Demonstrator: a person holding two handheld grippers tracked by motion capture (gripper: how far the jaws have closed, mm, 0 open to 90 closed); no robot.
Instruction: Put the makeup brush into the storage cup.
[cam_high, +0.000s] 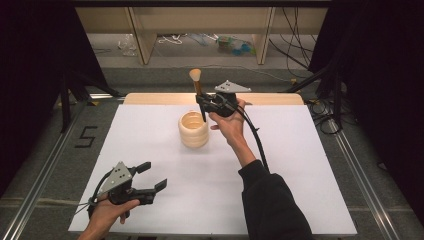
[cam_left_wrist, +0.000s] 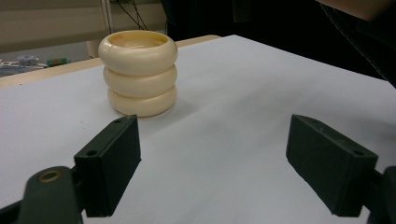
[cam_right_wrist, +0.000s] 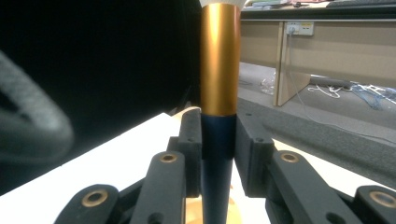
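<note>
A makeup brush (cam_high: 196, 80) with a pale bristle head, gold ferrule and dark handle stands upright, bristles up. My right gripper (cam_high: 203, 104) is shut on its handle at the far middle of the table. In the right gripper view the two pads clamp the dark handle just below the gold ferrule (cam_right_wrist: 219, 70). The handle's lower end hangs over the far right side of the mouth of a cream ribbed cup (cam_high: 194, 131); I cannot tell whether it touches. My left gripper (cam_high: 153, 176) rests open and empty at the near left, aimed at the cup (cam_left_wrist: 139, 74), its jaws (cam_left_wrist: 224, 168) wide apart.
The white table sheet (cam_high: 280, 165) has a wooden edge strip at the back. Behind it are wooden furniture legs, loose cables and small clutter on the floor. Black curtains stand at both sides. A "5" mark (cam_high: 86, 136) is on the floor at left.
</note>
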